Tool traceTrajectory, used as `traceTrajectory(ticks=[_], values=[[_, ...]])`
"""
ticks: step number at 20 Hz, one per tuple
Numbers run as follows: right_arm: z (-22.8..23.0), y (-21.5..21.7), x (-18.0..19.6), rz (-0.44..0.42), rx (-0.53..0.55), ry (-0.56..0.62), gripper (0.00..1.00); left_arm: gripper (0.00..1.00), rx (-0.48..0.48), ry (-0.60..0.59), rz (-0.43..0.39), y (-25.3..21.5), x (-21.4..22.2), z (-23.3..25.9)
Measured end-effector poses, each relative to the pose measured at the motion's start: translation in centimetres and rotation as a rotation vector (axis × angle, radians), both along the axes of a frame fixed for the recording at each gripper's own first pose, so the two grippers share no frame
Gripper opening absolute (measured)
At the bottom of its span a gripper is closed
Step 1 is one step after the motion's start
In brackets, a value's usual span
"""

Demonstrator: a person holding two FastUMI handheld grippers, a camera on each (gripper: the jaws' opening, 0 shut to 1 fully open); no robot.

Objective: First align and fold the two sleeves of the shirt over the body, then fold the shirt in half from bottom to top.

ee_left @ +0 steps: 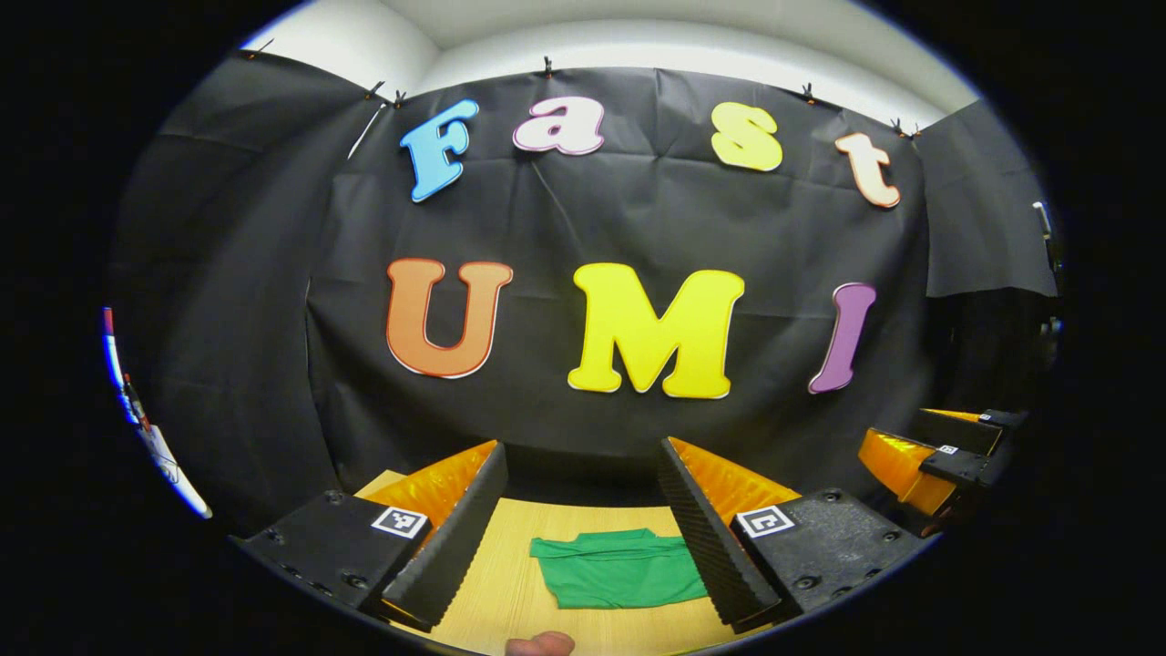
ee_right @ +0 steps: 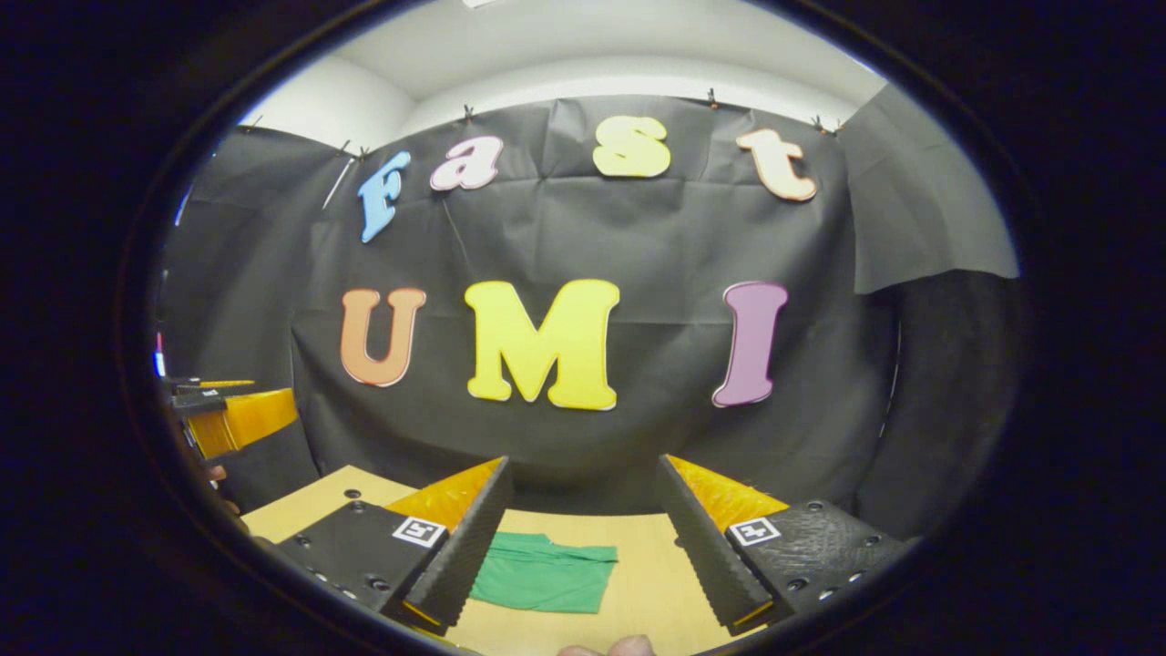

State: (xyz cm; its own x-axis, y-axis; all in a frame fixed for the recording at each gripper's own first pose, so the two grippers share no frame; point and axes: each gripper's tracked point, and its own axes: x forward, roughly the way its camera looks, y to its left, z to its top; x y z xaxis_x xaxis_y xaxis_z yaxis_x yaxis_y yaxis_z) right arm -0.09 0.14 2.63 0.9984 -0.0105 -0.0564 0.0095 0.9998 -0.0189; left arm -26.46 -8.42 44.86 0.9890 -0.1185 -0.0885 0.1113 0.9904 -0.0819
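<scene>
On the worktop (ee_left: 510, 583) at 6 o'clock I see the shirt (ee_left: 619, 570), folded; my left claw (ee_left: 583, 538) and right claw (ee_right: 583, 547) hover above it, agape, empty.

A folded shirt (ee_left: 619, 569) lies on a table (ee_left: 510, 583), in front of the booth wall. The left gripper (ee_left: 583, 547) and right gripper (ee_right: 583, 547) hang above it, side by side, left beside right.
</scene>
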Motion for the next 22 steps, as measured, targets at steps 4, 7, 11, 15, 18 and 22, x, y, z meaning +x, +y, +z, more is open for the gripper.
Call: traceTrajectory(ticks=[4,7,11,15,18,22], values=[[2.4,0.8,-4.0,-0.033,-0.008,-0.048,0.95,1.0,-0.011,-0.03,-0.022,-0.1,-3.4,1.3],[3.5,1.2,-6.0,-0.04,-0.007,-0.076,0.98,1.0,-0.006,-0.041,-0.019,0.6,-4.8,2.0],[4.0,1.8,-7.2,-0.032,-0.003,-0.089,0.99,1.0,0.018,-0.068,0.009,1.9,-6.2,3.0],[3.7,3.2,-7.9,-0.02,0.013,-0.081,0.98,0.91,0.037,-0.057,0.029,2.8,-7.3,3.1],[2.9,3.2,-7.9,-0.017,0.01,-0.058,0.97,0.94,0.047,-0.059,0.039,2.9,-8.2,2.7],[3.0,2.8,-8.2,-0.027,0.017,-0.058,0.98,1.0,0.058,-0.07,0.038,2.4,-8.6,2.5]])
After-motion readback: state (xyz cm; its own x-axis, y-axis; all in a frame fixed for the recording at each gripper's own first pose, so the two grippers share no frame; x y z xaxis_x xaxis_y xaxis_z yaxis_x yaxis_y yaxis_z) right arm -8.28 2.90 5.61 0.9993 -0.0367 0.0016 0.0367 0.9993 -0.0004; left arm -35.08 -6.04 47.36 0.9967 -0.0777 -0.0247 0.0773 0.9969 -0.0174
